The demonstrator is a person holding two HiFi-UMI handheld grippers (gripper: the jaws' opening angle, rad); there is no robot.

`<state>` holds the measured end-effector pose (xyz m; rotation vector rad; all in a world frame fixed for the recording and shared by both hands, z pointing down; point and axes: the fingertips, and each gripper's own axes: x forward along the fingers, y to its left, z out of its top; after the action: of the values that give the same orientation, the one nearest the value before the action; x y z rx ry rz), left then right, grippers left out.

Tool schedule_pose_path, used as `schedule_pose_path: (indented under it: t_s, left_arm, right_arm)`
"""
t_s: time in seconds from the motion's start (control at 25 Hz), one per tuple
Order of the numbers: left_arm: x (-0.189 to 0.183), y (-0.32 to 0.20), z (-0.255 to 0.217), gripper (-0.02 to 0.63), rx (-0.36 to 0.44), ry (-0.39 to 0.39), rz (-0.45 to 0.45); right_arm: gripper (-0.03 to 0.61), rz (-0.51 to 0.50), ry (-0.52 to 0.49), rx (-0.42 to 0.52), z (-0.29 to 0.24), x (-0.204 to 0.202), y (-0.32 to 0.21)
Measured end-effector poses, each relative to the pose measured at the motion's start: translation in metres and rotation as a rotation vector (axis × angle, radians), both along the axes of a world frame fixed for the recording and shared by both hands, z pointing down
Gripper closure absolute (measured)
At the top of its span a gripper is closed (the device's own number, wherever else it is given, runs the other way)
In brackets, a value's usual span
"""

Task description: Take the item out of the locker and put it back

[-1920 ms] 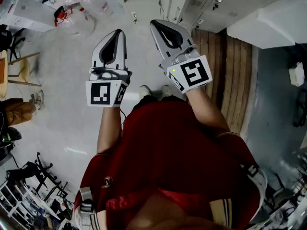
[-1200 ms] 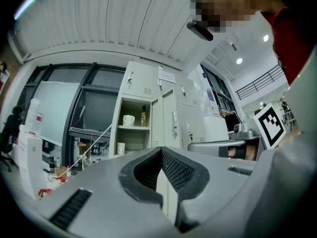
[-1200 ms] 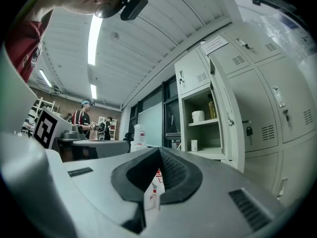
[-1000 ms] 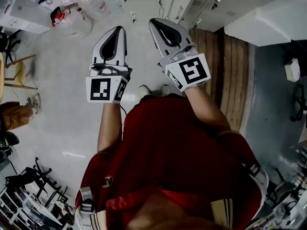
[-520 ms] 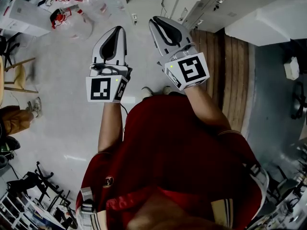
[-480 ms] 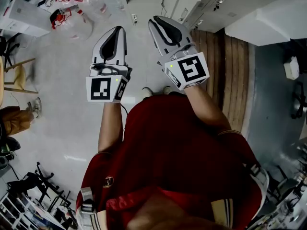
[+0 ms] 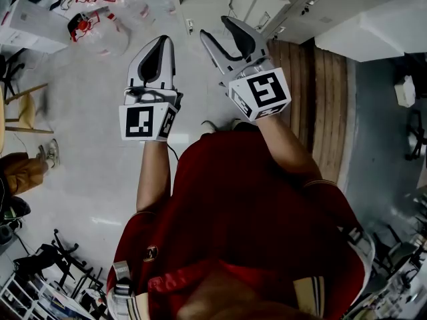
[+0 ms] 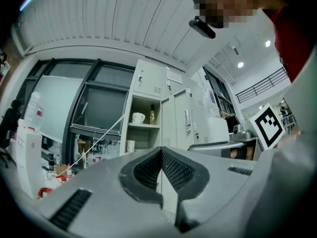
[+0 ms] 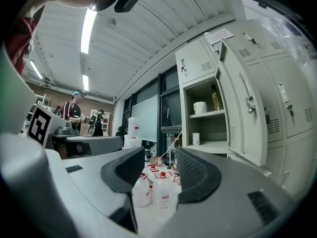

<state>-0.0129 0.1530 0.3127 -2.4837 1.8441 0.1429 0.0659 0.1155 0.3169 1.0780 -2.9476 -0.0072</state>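
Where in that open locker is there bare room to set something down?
The lower shelf has bare room right of the small white cup, up to the open door. The upper shelf is crowded: a white mug and a bottle stand side by side.

Your top (image 7: 240, 205): red, short sleeves.
Your left gripper (image 7: 159, 44): grey shell, black ribbed pads (image 8: 147, 171), black-and-white marker cube (image 7: 145, 122).
Your right gripper (image 7: 220, 31): same build, same markings.
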Motion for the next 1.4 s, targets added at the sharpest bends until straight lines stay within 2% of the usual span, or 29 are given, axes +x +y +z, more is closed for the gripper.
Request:
schedule_pose_path:
  t_s: [0.28, 0.56, 0.92, 1.2, 1.4]
  left_arm:
    - [-0.021, 0.000, 0.007, 0.607, -0.005, -0.006, 0.004]
    - [-0.035, 0.001, 0.007, 0.607, -0.011, -0.007, 0.000]
    - [-0.039, -0.003, 0.011, 0.607, -0.023, -0.008, -0.006]
    - [-0.046, -0.021, 0.023, 0.607, -0.071, -0.018, -0.015]
    - [-0.055, -0.043, 0.019, 0.607, -0.041, -0.016, -0.017]
  right_arm:
    - [0.353, 0.022, 0.021, -0.010, 0.008, -0.015, -0.006]
    - [0.330, 0.036, 0.028, -0.026, 0.012, -0.024, -0.012]
    - [0.290, 0.041, 0.036, -0.039, 0.018, -0.029, -0.021]
    - [0.276, 0.049, 0.029, -0.052, 0.026, -0.031, -0.046]
    - [0.275, 0.050, 0.033, -0.058, 0.030, -0.038, -0.069]
